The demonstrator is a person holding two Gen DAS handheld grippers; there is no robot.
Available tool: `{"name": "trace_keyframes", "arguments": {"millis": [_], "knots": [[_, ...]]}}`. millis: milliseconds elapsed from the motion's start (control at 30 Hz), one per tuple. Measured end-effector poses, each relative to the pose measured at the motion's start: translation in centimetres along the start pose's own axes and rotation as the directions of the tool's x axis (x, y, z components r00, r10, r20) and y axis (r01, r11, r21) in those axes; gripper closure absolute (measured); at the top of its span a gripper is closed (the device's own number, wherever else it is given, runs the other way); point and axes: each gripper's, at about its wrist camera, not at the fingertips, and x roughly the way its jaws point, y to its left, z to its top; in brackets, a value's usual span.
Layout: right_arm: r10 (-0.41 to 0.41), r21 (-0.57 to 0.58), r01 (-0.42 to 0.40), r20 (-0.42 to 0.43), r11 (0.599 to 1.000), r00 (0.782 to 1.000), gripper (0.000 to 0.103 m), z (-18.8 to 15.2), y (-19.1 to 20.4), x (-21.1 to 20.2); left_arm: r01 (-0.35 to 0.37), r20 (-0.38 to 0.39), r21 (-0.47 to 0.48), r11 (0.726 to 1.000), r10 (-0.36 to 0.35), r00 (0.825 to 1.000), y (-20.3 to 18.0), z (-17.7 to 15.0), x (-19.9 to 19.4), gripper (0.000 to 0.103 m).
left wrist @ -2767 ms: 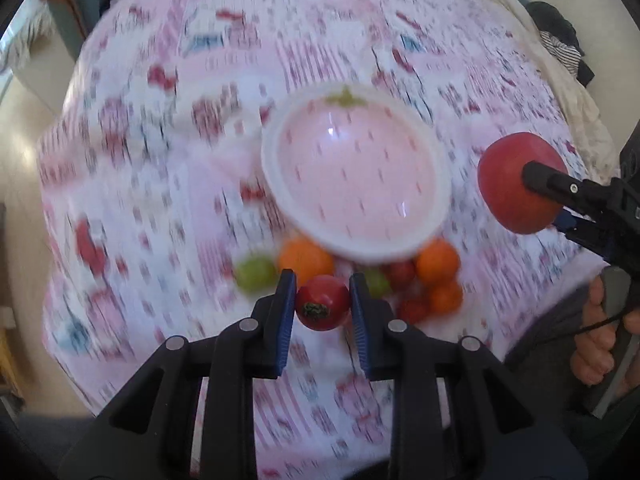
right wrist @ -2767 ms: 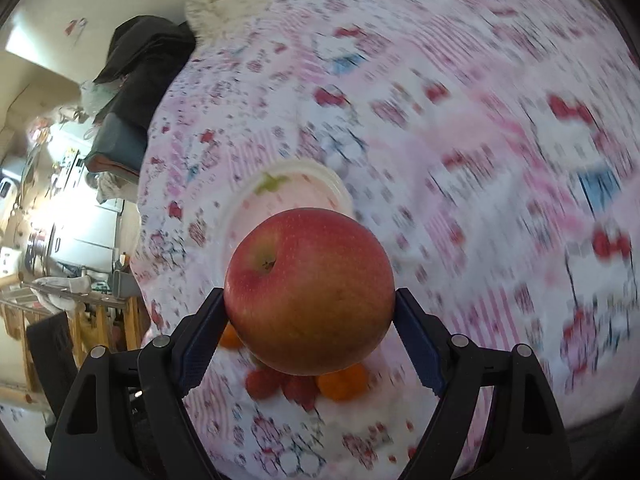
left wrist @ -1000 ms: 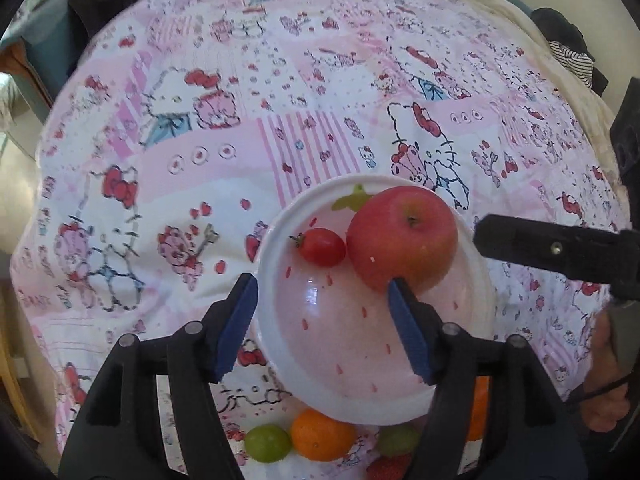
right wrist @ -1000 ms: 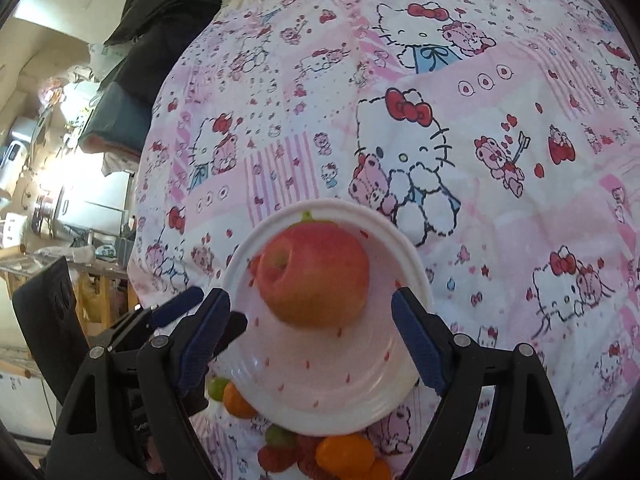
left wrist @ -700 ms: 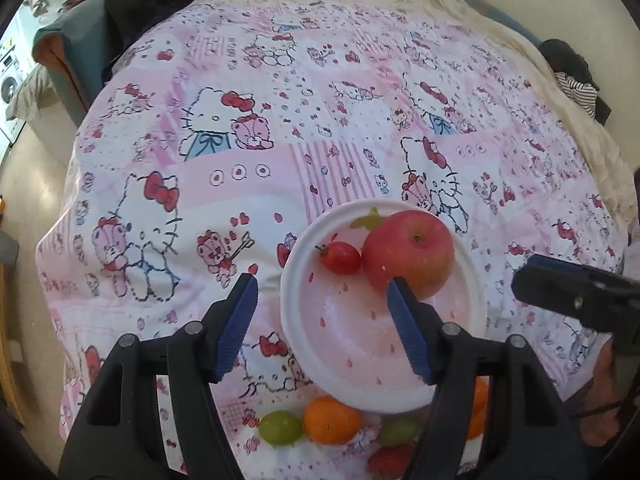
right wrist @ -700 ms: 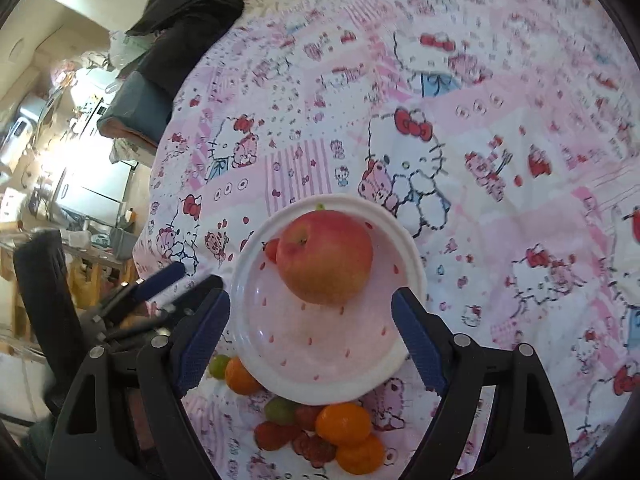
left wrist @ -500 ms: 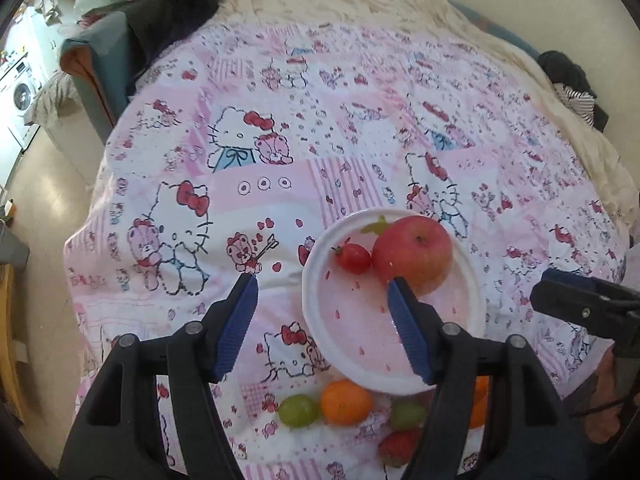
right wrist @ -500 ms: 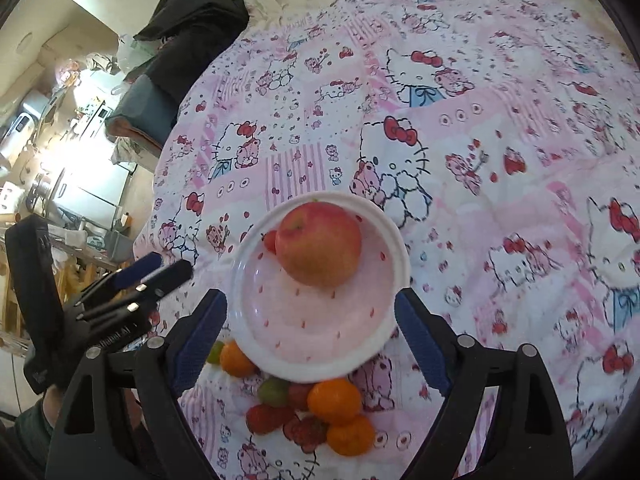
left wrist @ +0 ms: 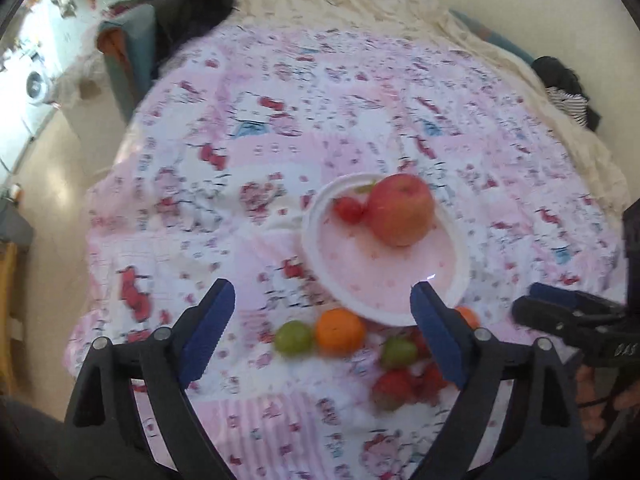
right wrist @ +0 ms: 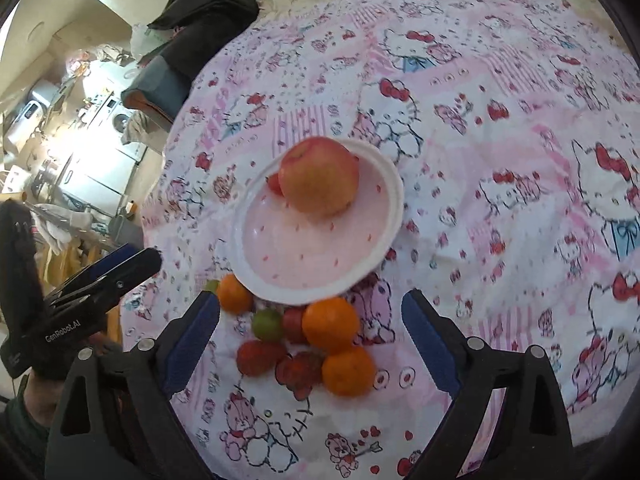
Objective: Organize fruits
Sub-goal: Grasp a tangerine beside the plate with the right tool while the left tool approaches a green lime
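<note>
A white-rimmed pink plate [left wrist: 332, 276] [right wrist: 384, 240] lies on the Hello Kitty cloth. On it sit a red apple [left wrist: 401, 209] [right wrist: 319, 176] and a small red tomato [left wrist: 347, 209] [right wrist: 273, 182]. In front of the plate lie loose fruits: oranges [left wrist: 340, 330] [right wrist: 330, 323], a green fruit [left wrist: 293, 337] [right wrist: 267, 324] and strawberries [left wrist: 394, 387] [right wrist: 256, 352]. My left gripper [left wrist: 322, 330] is open and empty, back from the plate. My right gripper [right wrist: 310, 336] is open and empty above the loose fruit pile.
The table's left edge drops to the floor [left wrist: 52, 152]. Dark clothes and a chair [right wrist: 192, 32] stand beyond the far left corner. A cream sheet [left wrist: 360, 4] lies at the back. Each gripper shows in the other's view, at the sides [left wrist: 568, 316] [right wrist: 100, 272].
Both grippers have let go of their fruit on the plate and pulled back and up. The plate now looks smaller and the loose fruits show in front.
</note>
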Motion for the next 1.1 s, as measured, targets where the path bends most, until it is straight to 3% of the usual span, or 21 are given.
{"name": "trace_keyframes", "arguments": {"millis": [300,467,667,867,1000,1100], "knots": [[-0.05,-0.009,0.05,-0.068,0.999,0.996,0.008,-0.9,-0.7,1.3,-0.048,-0.034,0.041,0.998,0.05,0.998,-0.3,-1.2,0.6,0.015],[-0.176,-0.066,0.169,-0.111,0.983,0.978,0.008,-1.7,-1.4,2.5,-0.102,-0.023,0.0,0.995,0.102,0.995,0.5,-1.0,1.1,0.015],[-0.129,-0.003,0.13,-0.136,0.991,0.982,0.012,-2.1,-3.1,2.3,-0.107,-0.04,-0.069,0.992,0.105,0.994,1.8,-0.8,2.0,0.015],[-0.044,0.125,0.066,-0.17,0.99,0.985,0.021,-2.2,-4.9,2.4,-0.075,-0.152,-0.098,0.992,0.059,0.987,2.3,-1.0,3.6,0.016],[-0.05,0.054,0.065,-0.232,0.996,0.971,0.023,-2.5,-3.5,3.9,-0.08,-0.17,-0.108,0.991,0.061,0.984,2.6,-1.1,3.8,0.016],[-0.063,-0.004,0.065,-0.296,0.998,0.953,0.031,-3.1,-2.4,5.4,-0.08,-0.179,-0.135,0.988,0.055,0.982,3.3,-1.1,4.0,0.016]]}}
